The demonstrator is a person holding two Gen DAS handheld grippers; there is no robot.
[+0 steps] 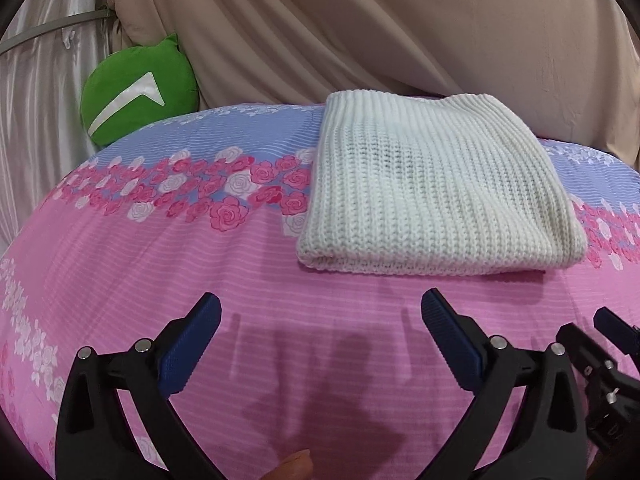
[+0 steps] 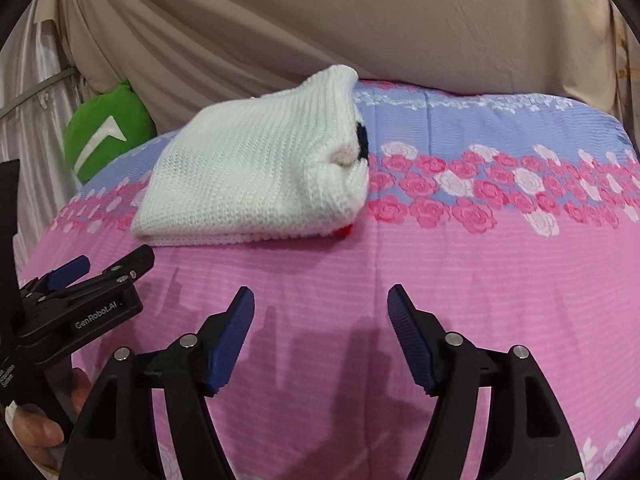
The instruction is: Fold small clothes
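Note:
A white knitted garment (image 1: 436, 188) lies folded into a thick rectangle on the pink floral bedsheet (image 1: 240, 280). In the right wrist view the garment (image 2: 256, 176) shows a dark patch and a bit of red at its right edge. My left gripper (image 1: 320, 312) is open and empty, just short of the garment's near edge and to its left. My right gripper (image 2: 320, 300) is open and empty, in front of the garment's right end. The left gripper also shows at the left of the right wrist view (image 2: 104, 268).
A green cushion (image 1: 140, 88) with a white mark leans at the bed's far left corner. Beige draped cloth (image 1: 360, 28) hangs behind the bed. Silver curtain (image 1: 36, 112) is at the far left. The sheet (image 2: 500, 260) stretches right of the garment.

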